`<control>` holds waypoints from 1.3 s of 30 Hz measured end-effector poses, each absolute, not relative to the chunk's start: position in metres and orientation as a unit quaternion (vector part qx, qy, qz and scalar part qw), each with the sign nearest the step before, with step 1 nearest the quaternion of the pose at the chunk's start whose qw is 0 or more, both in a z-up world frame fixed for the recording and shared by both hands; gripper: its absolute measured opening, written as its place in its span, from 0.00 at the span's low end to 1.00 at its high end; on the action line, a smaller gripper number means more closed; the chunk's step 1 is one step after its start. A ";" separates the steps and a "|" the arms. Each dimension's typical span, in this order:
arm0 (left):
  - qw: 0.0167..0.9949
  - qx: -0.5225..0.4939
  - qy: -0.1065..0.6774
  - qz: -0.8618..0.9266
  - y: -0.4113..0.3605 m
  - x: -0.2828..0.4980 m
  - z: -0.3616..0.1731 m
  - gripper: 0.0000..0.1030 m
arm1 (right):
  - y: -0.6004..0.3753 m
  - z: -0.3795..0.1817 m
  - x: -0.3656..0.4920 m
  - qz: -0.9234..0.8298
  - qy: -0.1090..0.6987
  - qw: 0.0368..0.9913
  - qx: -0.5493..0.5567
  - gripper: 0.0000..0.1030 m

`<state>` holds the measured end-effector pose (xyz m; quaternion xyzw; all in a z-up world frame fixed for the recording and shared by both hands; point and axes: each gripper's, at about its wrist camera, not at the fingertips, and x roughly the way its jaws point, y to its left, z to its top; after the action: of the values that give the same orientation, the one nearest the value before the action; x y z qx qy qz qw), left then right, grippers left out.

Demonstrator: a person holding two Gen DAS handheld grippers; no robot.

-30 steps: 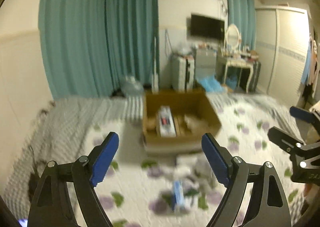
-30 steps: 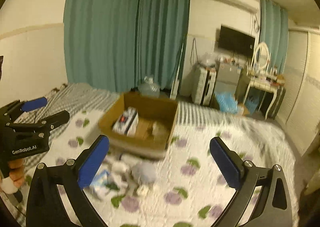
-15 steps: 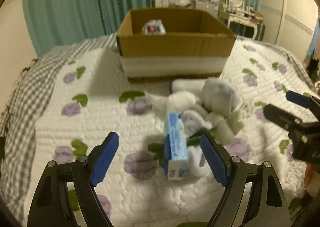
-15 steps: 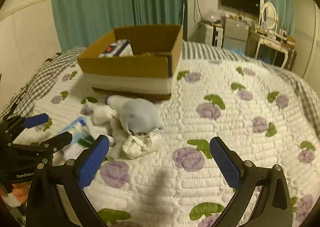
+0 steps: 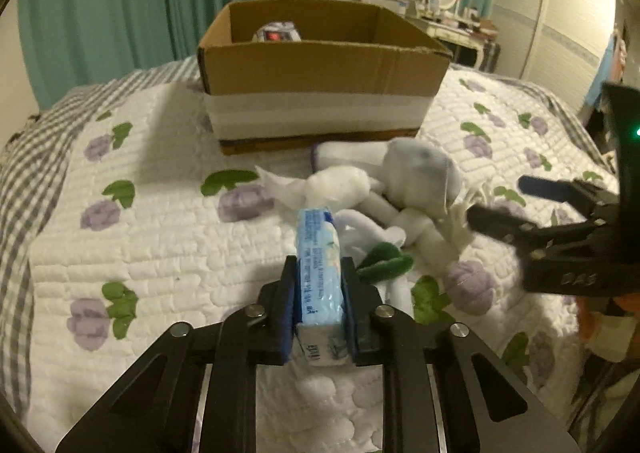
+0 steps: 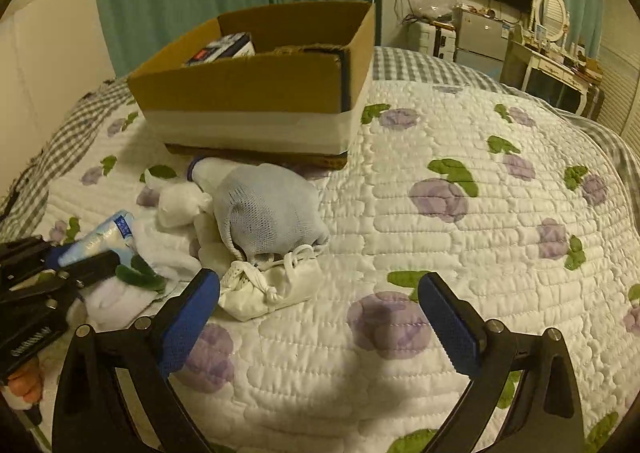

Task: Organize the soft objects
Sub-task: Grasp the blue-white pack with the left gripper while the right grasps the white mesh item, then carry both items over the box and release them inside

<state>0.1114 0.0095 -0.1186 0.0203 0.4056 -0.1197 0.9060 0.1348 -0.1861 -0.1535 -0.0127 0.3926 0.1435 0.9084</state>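
My left gripper [image 5: 319,285] is shut on a blue tissue pack [image 5: 319,257], standing on edge on the quilt; it also shows in the right wrist view [image 6: 98,239]. Beyond it lies a pile of white soft things: a pale mesh bundle [image 6: 266,209], a small white drawstring bag [image 6: 272,285], rolled white cloths [image 5: 336,185] and a green plush piece [image 5: 384,259]. My right gripper [image 6: 318,319] is open and empty, low over the quilt just right of the drawstring bag. A cardboard box [image 5: 320,65] stands behind the pile.
The box [image 6: 256,93] holds a small printed carton [image 6: 222,49]. The flowered white quilt [image 6: 460,253] stretches to the right. Teal curtains, a dresser and a wardrobe stand beyond the bed.
Both grippers came down from above to the pile. My left gripper moved onto the blue tissue pack and shut on it. The right gripper stayed open.
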 end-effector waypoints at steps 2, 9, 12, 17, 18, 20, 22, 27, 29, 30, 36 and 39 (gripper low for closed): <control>0.909 0.014 0.400 -0.115 0.015 0.111 -0.114 0.17 | -0.181 -0.158 0.138 0.148 0.397 0.905 -0.018 0.96; 0.919 0.019 0.384 -0.086 0.029 0.114 -0.103 0.17 | -0.167 -0.167 0.147 0.174 0.408 0.896 -0.023 0.84; 0.918 0.014 0.388 -0.080 0.033 0.115 -0.104 0.17 | -0.162 -0.168 0.146 0.182 0.409 0.894 -0.026 0.71; 0.919 0.023 0.386 -0.077 0.031 0.108 -0.099 0.17 | -0.149 -0.169 0.141 0.202 0.406 0.890 -0.045 0.29; 0.920 0.024 0.385 -0.077 0.031 0.106 -0.097 0.17 | -0.148 -0.167 0.139 0.208 0.402 0.891 -0.046 0.29; 0.921 0.028 0.382 -0.077 0.030 0.101 -0.093 0.17 | -0.146 -0.161 0.134 0.204 0.391 0.896 -0.051 0.28; 0.922 0.030 0.379 -0.079 0.028 0.096 -0.087 0.17 | -0.147 -0.156 0.129 0.203 0.382 0.900 -0.047 0.28; 0.930 0.043 0.356 -0.084 0.019 0.088 -0.063 0.17 | -0.157 -0.134 0.112 0.198 0.364 0.910 -0.027 0.28; 0.935 0.051 0.341 -0.081 0.016 0.086 -0.050 0.17 | -0.162 -0.118 0.106 0.197 0.352 0.915 -0.016 0.28; 0.939 0.054 0.331 -0.080 0.015 0.086 -0.042 0.17 | -0.164 -0.108 0.104 0.195 0.343 0.919 -0.015 0.28; 0.953 0.060 0.282 -0.089 0.002 0.103 0.004 0.17 | -0.177 -0.043 0.110 0.196 0.284 0.938 -0.024 0.28; 0.956 0.052 0.266 -0.108 -0.005 0.121 0.022 0.17 | -0.182 -0.011 0.125 0.197 0.258 0.945 -0.031 0.28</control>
<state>0.1212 -0.0054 0.0217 0.0525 0.2660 -0.1076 0.9565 0.1254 -0.1816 -0.0105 -0.0311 0.2579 0.1970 0.9454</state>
